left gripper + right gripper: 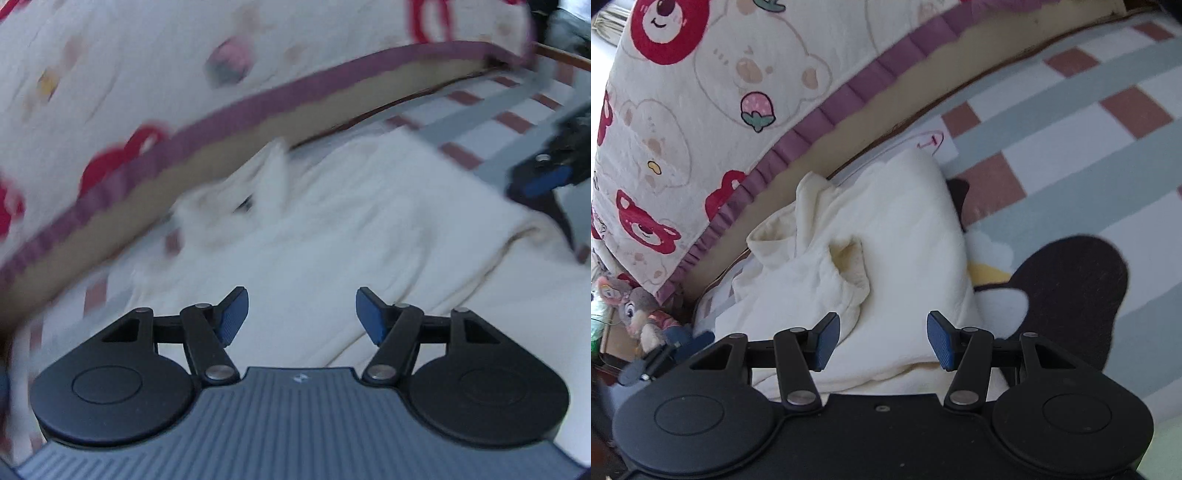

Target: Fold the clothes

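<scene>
A cream-white garment point(332, 229) lies rumpled on the checked rug, against the foot of a bed. In the right wrist view the same garment point(894, 229) shows bunched folds and an open cuff or neck hole near its middle. My left gripper point(302, 314) hovers over the garment's near part, open, with nothing between its blue pads. My right gripper point(882, 339) is open too, over the garment's near edge, and grips nothing. At the right edge of the left wrist view, a blue pad point(546, 182) of the right gripper shows above the cloth.
A bed with a bear-print cover point(701, 92) and a purple frill point(827, 107) runs along the far side. The rug point(1071, 122) has grey, white and red checks and a dark penguin figure point(1071, 288). A plush toy point(635, 314) sits at the bed's corner.
</scene>
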